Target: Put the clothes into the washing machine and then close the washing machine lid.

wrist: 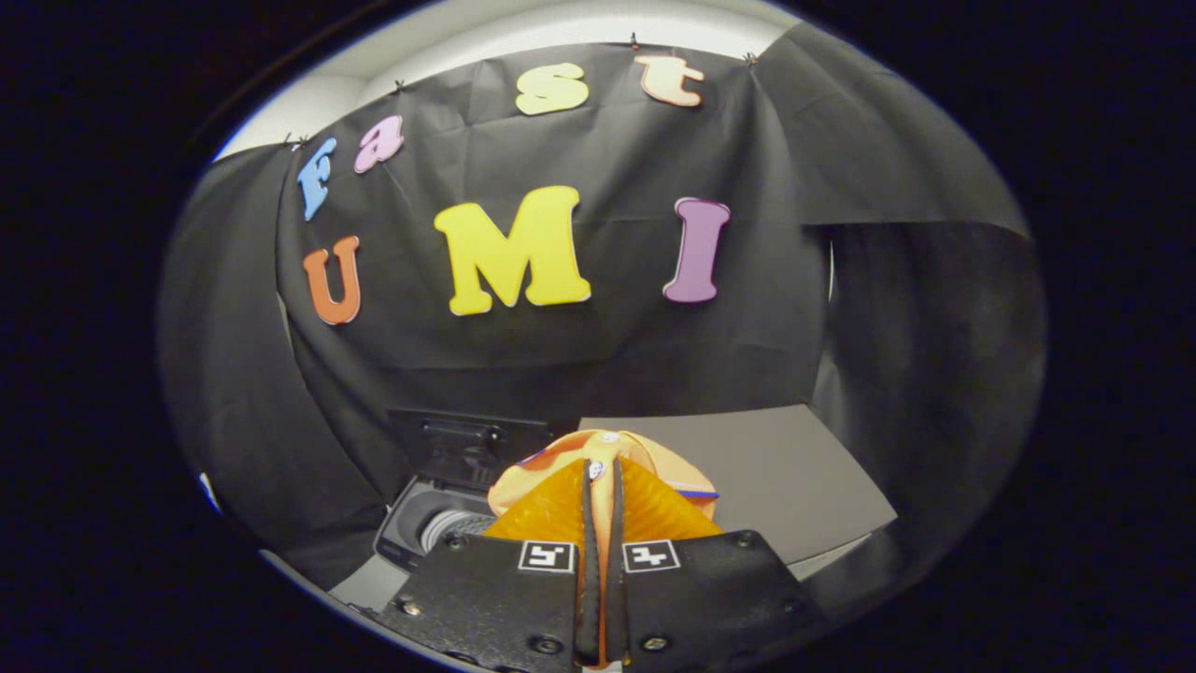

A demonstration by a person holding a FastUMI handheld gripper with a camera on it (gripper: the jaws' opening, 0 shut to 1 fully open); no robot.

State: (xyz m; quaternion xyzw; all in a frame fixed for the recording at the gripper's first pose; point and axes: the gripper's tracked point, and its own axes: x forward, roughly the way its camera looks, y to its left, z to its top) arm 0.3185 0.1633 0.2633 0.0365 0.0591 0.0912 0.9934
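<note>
My gripper (603, 472) is shut on an orange piece of clothing (598, 451), whose cloth bulges out just ahead of the fingertips and runs down the narrow gap between the two fingers. The garment is lifted off the surface. Below and to the left of the fingers stands the washing machine (416, 523), its lid (467, 439) raised upright at the back. Part of the drum opening (448, 525) shows beside the left finger. The rest of the machine is hidden by the gripper body.
A dark grey tabletop (794, 477) spreads to the right of the fingers, with its pale front edge near the right finger's base. Black booth cloth hangs behind the machine and on both sides.
</note>
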